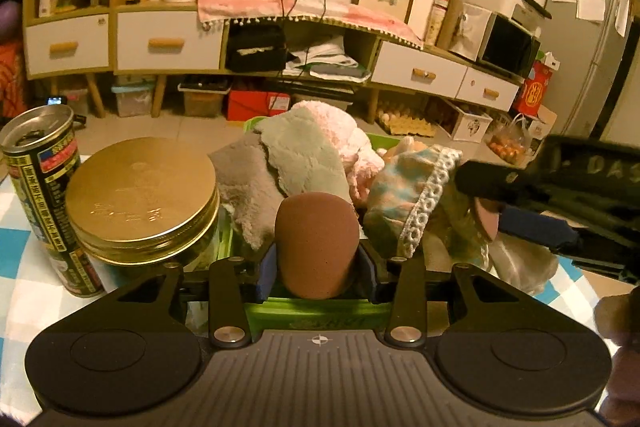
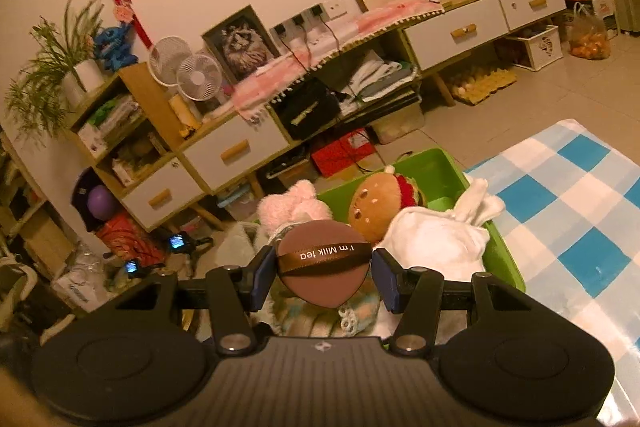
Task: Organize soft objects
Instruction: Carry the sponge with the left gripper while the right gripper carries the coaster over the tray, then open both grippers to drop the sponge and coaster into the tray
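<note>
My left gripper (image 1: 317, 263) is shut on a brown makeup sponge (image 1: 316, 243), held over the near rim of the green bin (image 1: 316, 311). The bin holds soft cloths: a grey one (image 1: 248, 187), a pale green and pink one (image 1: 316, 147) and a lace-edged one (image 1: 408, 195). My right gripper (image 2: 324, 273) is shut on a brown powder puff (image 2: 323, 271) with an "I'm Milk tea" ribbon, above the same green bin (image 2: 440, 167). A burger plush (image 2: 376, 203), a pink plush (image 2: 292, 203) and a white cloth (image 2: 436, 239) lie in the bin. The right gripper shows at the right of the left wrist view (image 1: 496, 203).
A gold-lidded jar (image 1: 144, 199) and a drink can (image 1: 40, 187) stand left of the bin on the blue-and-white checked tablecloth (image 2: 568, 211). A long cabinet (image 1: 168, 43) with drawers lines the far wall across the floor.
</note>
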The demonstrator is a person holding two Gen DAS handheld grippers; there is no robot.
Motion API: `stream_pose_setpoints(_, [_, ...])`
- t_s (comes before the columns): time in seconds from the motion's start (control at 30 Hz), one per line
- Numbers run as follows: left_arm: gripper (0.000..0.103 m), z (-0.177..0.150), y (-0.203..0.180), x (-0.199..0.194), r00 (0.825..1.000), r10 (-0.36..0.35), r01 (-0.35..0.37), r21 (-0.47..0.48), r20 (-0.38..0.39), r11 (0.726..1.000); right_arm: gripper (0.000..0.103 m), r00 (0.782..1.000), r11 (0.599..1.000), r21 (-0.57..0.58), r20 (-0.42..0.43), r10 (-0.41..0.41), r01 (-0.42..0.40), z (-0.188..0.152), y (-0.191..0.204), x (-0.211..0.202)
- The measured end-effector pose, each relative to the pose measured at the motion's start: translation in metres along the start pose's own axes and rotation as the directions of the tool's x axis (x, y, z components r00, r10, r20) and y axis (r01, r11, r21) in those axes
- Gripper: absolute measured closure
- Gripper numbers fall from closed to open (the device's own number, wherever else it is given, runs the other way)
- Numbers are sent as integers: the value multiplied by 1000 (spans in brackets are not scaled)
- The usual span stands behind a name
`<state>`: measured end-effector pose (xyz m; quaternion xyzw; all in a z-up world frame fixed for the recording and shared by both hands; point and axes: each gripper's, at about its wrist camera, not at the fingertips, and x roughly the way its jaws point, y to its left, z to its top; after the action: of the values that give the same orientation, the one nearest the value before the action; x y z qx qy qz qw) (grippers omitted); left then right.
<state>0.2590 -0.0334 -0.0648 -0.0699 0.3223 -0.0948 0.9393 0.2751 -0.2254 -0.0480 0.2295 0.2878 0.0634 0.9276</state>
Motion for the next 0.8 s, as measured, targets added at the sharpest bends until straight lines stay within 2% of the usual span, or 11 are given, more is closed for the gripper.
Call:
stream_pose_setpoints(0.13, [59, -1, 1, 5, 1000, 1, -1, -5, -19, 1000, 82, 999, 999, -12, -11, -33, 33, -6, -1, 8])
stream_pose_setpoints(0.27, [52, 0, 3, 4, 1000, -3, 3, 0, -10, 1000, 81, 999, 999, -26, -8, -31, 31, -4, 0, 6])
stream_pose_setpoints(0.37, [48, 1, 1, 0, 1000, -8, 8, 9, -1, 1000, 72, 1000, 1000, -13, -17, -20, 19, -1, -2, 3])
stream_pose_setpoints(0.47, [37, 3, -2, -7, 1000, -7, 6, 34, 12, 999, 61, 1000, 1000, 1, -12, -6, 6, 5, -3, -4])
stream_pose_setpoints(0.57, [30, 5, -3, -16, 1000, -9, 8, 47, 21, 999, 54, 1000, 1000, 16, 1, -2, 2, 11, -7, -16])
stream_pose_setpoints(0.8, [14, 7, 3, -45, 1000, 11, -12, 60, 16, 998, 50, 998, 997, 22, 10, -68, 68, 19, -24, -48])
